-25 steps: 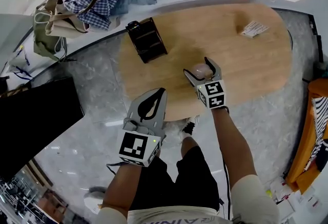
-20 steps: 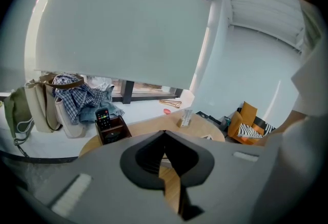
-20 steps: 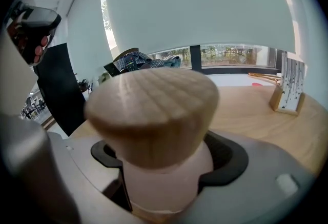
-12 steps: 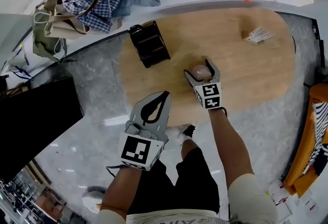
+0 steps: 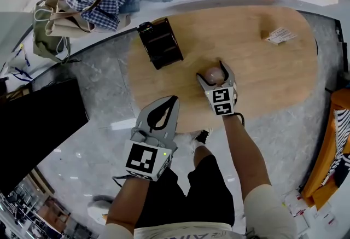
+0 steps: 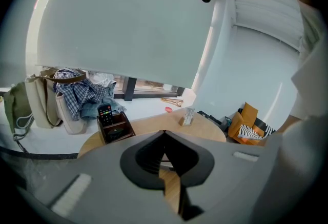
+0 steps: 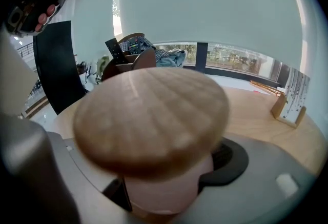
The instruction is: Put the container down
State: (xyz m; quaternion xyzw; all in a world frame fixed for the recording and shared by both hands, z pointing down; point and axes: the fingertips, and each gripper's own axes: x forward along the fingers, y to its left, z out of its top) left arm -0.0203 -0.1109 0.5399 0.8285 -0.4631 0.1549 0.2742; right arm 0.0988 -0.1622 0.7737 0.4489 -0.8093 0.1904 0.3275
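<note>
The container (image 5: 213,75) is sitting between the fingers of the right gripper (image 5: 214,70), which are clamping on its pink body from both sides, above the near middle of the wooden counter (image 5: 262,71). Compared with a second ago, the gripper is showing a little lower over the wood and has rolled slightly. Over the last half second it is hardly shifting at all, and the grip is staying the same width throughout. That is suggesting the descent is nearly finished and the release is what is left. Neither view is showing whether the base is already touching the counter, since the right gripper view is cutting off its bottom edge.

In that view the container (image 7: 164,177) is looking like a small, round, pale pink pot. A broad, domed wooden lid (image 7: 151,115) with straight grain is overhanging the body all round. The lid is looking seated and level.

The left gripper (image 5: 175,99) is hanging off the near edge of the counter by the person's legs, its fingers together on nothing. Farther back, a dark organizer (image 5: 159,42) is holding a remote, and a small card stand (image 5: 280,35) is standing well apart to the right.
</note>
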